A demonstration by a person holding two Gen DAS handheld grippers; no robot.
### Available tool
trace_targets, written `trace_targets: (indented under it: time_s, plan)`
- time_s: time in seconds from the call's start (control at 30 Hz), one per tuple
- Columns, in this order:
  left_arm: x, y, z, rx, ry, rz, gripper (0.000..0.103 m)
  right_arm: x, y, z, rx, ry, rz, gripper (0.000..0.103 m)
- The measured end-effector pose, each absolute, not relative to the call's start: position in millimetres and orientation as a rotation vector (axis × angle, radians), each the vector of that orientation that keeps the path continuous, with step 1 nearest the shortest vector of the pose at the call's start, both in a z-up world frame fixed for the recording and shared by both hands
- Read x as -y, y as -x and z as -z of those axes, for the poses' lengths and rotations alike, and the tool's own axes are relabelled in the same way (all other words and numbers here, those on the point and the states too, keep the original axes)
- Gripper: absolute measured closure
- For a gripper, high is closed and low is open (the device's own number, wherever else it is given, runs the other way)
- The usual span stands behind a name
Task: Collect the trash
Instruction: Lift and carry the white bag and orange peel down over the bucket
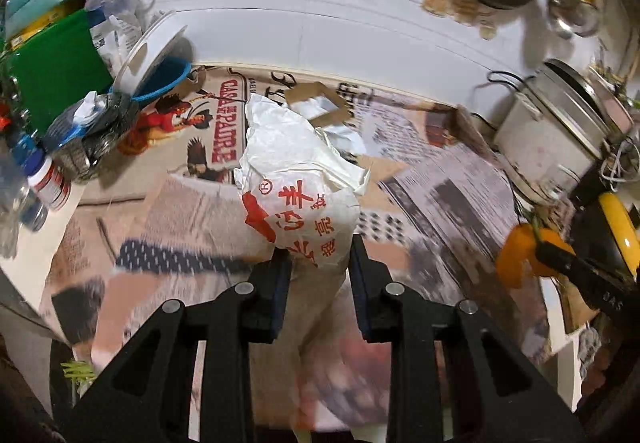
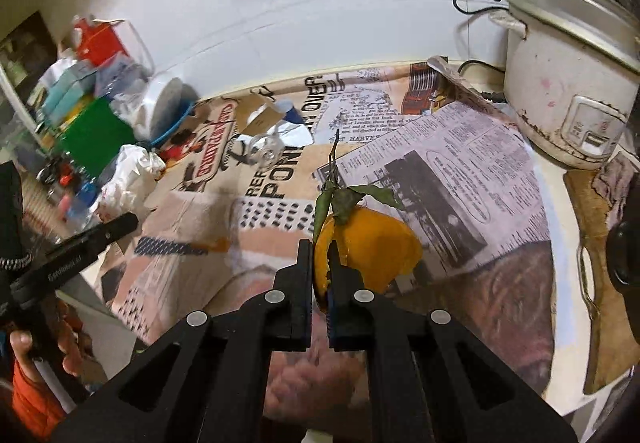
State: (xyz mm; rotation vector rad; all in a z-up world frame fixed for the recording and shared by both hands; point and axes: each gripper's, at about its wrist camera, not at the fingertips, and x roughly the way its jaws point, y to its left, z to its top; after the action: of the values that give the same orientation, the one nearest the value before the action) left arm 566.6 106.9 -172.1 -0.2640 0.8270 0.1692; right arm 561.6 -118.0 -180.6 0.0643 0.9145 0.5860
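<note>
Left gripper [image 1: 318, 263] clamps crumpled white paper bag [image 1: 300, 179] at frame centre; right gripper [image 2: 320, 275] pinches orange peel [image 2: 372, 247] above newspaper-covered surface [image 2: 460, 171].

You have a crumpled white paper bag [image 1: 300, 187] printed with red characters, pinched at its lower end and standing up above the newspaper-covered table [image 1: 440, 195]. Your orange peel [image 2: 368, 243], curled, with stem and green leaves attached, hangs clamped above that same table.

A table [image 2: 558, 227] covered in newspaper-print paper [image 2: 460, 171] carried a white rice cooker [image 2: 560, 83] at upper right and piled clutter [image 2: 92, 115] at upper left.
</note>
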Motion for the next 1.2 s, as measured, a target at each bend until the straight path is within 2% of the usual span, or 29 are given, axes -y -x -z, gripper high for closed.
trace_targets:
  time_s: [0.3, 0.9, 1.2]
  plan:
    - [-79, -506, 168, -0.837, 0.228, -0.108, 0.076, 127, -500, 164, -0.861, -0.088, -0.584, 0.098]
    - [-123, -341, 180, -0.829, 0.164, 0.036, 0.076, 81, -335, 183, -0.855, -0.140, -0.470, 0.098]
    - [-116, -295, 194, -0.891, 0.147, 0.045, 0.076, 72, -282, 183, -0.894, -0.126, -0.492, 0.098]
